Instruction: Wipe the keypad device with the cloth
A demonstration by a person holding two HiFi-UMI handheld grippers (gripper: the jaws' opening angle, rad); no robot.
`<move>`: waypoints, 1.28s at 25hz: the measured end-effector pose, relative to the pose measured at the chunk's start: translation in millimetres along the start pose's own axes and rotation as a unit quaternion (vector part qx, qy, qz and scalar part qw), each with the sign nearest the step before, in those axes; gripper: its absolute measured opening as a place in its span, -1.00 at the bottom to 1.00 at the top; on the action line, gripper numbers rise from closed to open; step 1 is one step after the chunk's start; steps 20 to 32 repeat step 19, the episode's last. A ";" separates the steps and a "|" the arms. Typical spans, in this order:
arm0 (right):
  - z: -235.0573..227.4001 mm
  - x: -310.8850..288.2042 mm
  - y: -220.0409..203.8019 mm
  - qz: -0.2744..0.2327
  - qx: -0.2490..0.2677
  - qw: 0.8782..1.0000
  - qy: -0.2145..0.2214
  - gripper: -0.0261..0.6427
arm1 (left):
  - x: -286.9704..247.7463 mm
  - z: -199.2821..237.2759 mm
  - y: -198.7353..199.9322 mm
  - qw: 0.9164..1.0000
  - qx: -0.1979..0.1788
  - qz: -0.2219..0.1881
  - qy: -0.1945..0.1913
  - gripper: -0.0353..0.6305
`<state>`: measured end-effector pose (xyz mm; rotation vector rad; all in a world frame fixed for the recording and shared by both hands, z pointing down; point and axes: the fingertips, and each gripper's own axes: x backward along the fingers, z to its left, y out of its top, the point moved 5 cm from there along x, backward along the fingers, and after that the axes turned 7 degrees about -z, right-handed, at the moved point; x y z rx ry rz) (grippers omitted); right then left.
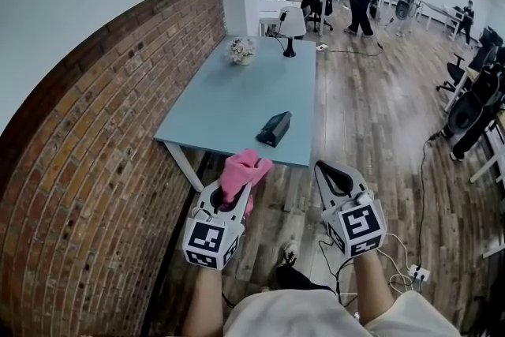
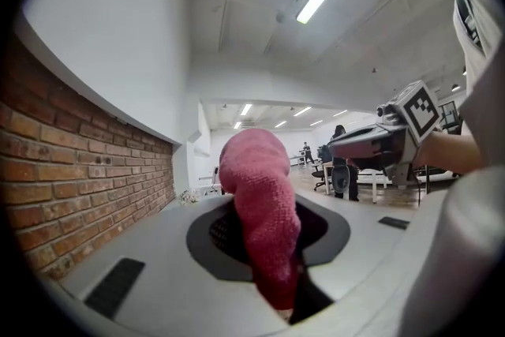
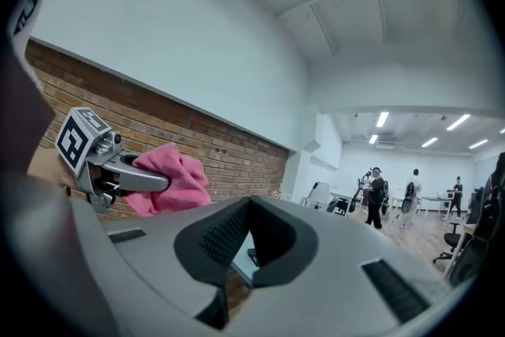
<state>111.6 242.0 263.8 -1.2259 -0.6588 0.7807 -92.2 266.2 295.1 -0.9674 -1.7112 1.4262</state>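
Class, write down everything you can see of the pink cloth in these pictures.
The pink cloth is a soft, knobbly-textured fabric, like microfibre, bunched into a crumpled wad. The left hand-held gripper is shut on its lower part, and the loose upper folds stick up beyond the jaws. It is held in the air in front of the person, short of the near edge of the table, touching nothing but the gripper.

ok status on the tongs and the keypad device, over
Left tongs shut on pink cloth; right tongs shut, empty. Keypad device at table near edge, not reached. Nothing seen in the way.
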 end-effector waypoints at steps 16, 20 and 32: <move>16.6 27.6 1.5 0.008 0.008 1.000 -0.013 -0.89 | 30.2 -14.4 16.9 1.000 -0.008 -0.016 -0.015 -0.49; 21.2 28.3 3.5 0.009 0.009 1.000 -0.008 -0.89 | 34.2 -13.9 17.7 1.000 -0.008 -0.016 -0.014 -0.49; 21.2 28.3 3.5 0.009 0.009 1.000 -0.008 -0.89 | 34.2 -13.9 17.7 1.000 -0.008 -0.016 -0.014 -0.49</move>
